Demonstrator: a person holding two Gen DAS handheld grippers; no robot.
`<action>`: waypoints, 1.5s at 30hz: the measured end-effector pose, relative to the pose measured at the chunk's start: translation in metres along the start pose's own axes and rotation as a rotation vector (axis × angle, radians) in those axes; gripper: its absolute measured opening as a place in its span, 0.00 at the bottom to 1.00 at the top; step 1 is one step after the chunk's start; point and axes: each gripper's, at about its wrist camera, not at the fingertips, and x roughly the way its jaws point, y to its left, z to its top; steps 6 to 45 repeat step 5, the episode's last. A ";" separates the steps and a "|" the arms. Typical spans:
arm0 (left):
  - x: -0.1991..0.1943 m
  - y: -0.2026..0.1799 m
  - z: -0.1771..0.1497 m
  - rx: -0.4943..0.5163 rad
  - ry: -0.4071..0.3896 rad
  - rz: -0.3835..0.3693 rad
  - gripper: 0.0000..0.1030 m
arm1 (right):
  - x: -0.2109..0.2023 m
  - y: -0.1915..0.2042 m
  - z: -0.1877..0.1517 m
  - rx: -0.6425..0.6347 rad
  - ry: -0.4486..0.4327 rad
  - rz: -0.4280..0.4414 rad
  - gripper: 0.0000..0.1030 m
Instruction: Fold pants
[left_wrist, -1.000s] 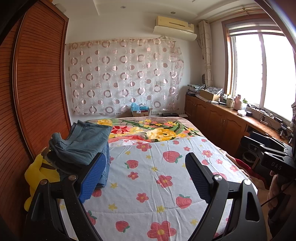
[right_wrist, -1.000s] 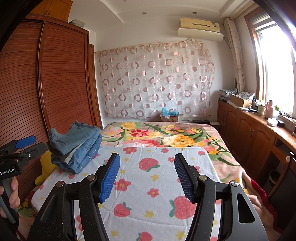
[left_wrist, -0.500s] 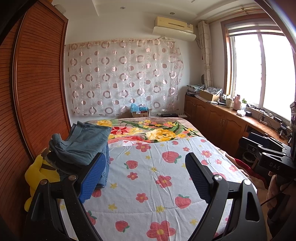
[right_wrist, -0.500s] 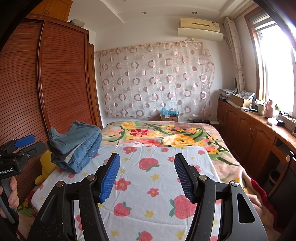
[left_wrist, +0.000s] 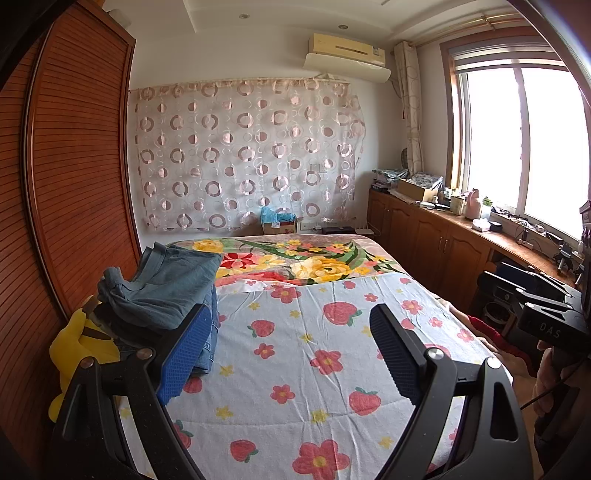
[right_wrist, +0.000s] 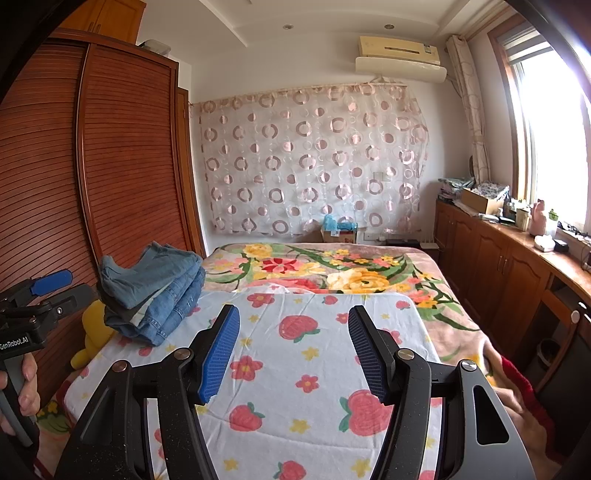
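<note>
A pile of folded blue denim pants (left_wrist: 166, 291) lies at the left edge of the bed, also in the right wrist view (right_wrist: 155, 291). My left gripper (left_wrist: 291, 328) is open and empty, held above the strawberry sheet (left_wrist: 295, 354), its left finger just in front of the pile. My right gripper (right_wrist: 293, 332) is open and empty above the same sheet (right_wrist: 295, 369), to the right of the pile. The right gripper also shows at the right edge of the left wrist view (left_wrist: 532, 306). The left gripper shows at the left edge of the right wrist view (right_wrist: 33, 314).
A yellow plush toy (left_wrist: 79, 347) sits between the bed and the wooden wardrobe (left_wrist: 66, 184) on the left. A floral blanket (left_wrist: 295, 262) covers the far half of the bed. Wooden cabinets (left_wrist: 436, 240) with clutter run along the right under the window.
</note>
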 end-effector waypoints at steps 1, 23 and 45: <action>0.000 -0.001 0.000 0.000 0.000 -0.001 0.86 | 0.000 0.000 0.000 0.001 0.000 -0.001 0.62; 0.001 -0.001 0.000 0.000 0.000 -0.001 0.86 | 0.000 0.000 0.000 0.000 0.000 0.000 0.62; 0.001 -0.001 0.000 0.000 0.000 -0.001 0.86 | 0.000 0.000 0.000 0.000 0.000 0.000 0.62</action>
